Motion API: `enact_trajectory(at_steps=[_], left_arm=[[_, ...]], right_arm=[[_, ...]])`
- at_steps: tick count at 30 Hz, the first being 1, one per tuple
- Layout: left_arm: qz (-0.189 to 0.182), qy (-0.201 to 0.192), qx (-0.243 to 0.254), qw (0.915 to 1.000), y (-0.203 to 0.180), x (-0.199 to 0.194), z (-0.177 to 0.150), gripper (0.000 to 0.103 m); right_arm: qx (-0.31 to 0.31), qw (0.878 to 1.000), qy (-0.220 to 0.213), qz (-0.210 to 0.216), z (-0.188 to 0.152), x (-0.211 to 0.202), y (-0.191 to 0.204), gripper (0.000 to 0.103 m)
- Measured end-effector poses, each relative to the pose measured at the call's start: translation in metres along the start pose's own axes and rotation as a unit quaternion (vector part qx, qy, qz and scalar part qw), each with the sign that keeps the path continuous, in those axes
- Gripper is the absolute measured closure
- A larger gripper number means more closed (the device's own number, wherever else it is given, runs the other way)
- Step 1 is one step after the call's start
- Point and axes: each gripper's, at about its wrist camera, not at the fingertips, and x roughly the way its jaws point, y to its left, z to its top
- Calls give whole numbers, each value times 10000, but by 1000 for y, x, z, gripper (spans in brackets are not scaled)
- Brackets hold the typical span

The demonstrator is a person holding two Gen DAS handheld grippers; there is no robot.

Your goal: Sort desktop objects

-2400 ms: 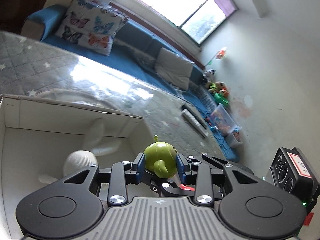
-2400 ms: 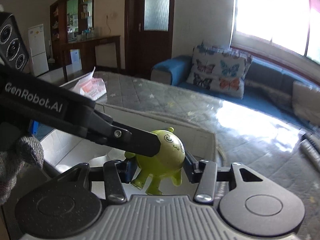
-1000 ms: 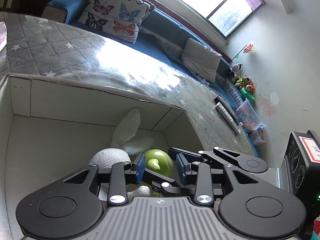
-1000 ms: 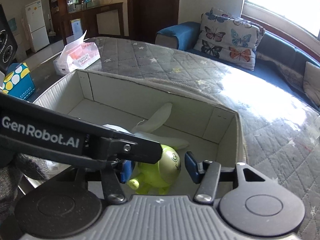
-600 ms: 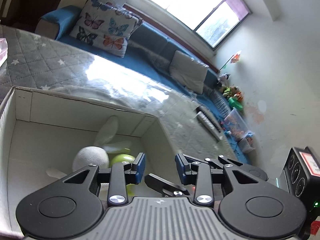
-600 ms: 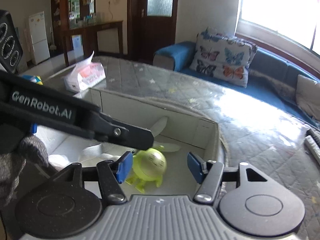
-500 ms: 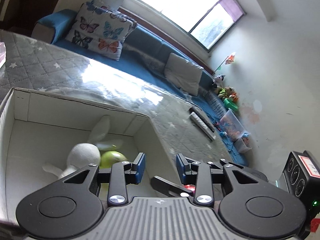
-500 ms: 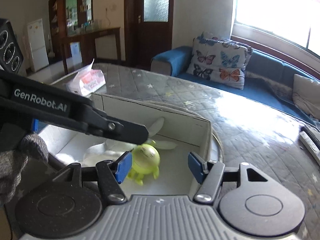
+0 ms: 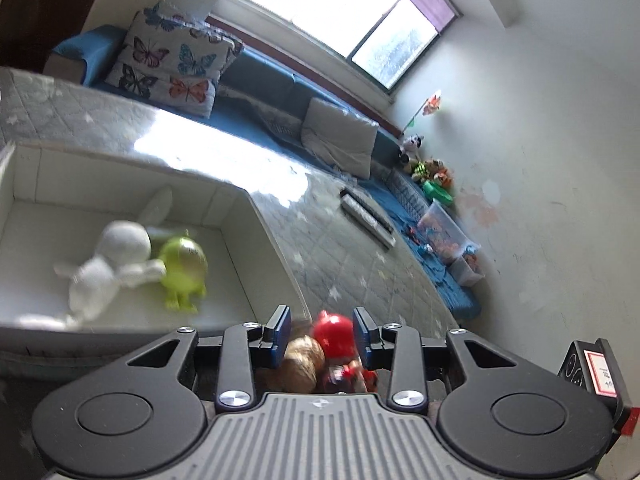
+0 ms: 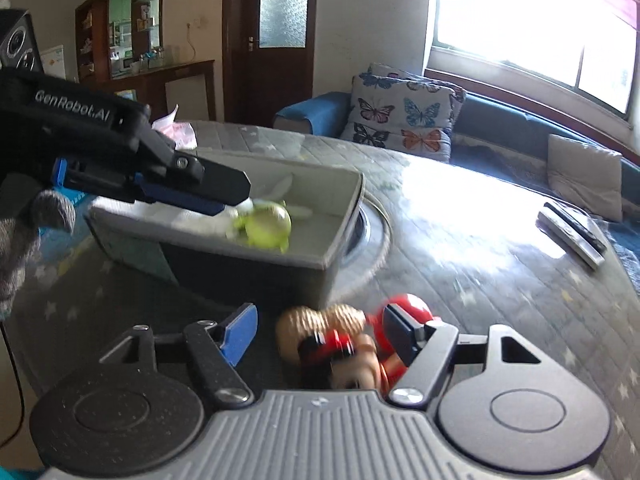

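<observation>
So far: green toy and white plush rabbit lie in box. Red toy and tan toy on surface, unsorted. Right gripper fingers just widened, astride them, empty. Left gripper fingers narrowly apart, empty.

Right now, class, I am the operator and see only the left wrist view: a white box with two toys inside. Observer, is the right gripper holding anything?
Observer: No. The right gripper has just been opening its jaws; the red and tan toys lie between them, not gripped.
Operator: Anything beyond the box?
Observer: A tissue pack, past its far wall.
Operator: Who holds the left gripper?
Observer: A grey-gloved hand below it.
</observation>
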Motion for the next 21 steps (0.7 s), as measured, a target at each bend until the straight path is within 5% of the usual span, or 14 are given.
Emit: enact_trajectory(at_steps=[10,21], left_arm=[[-76,630,-62,9980,-8,33,-40,66],[-130,775,-113,9968,-11,49,-48,66]], right_arm=[[416,9989,198,-48,-32,1,-18,24],[881,9957,248,165,-41,22,-45,18]])
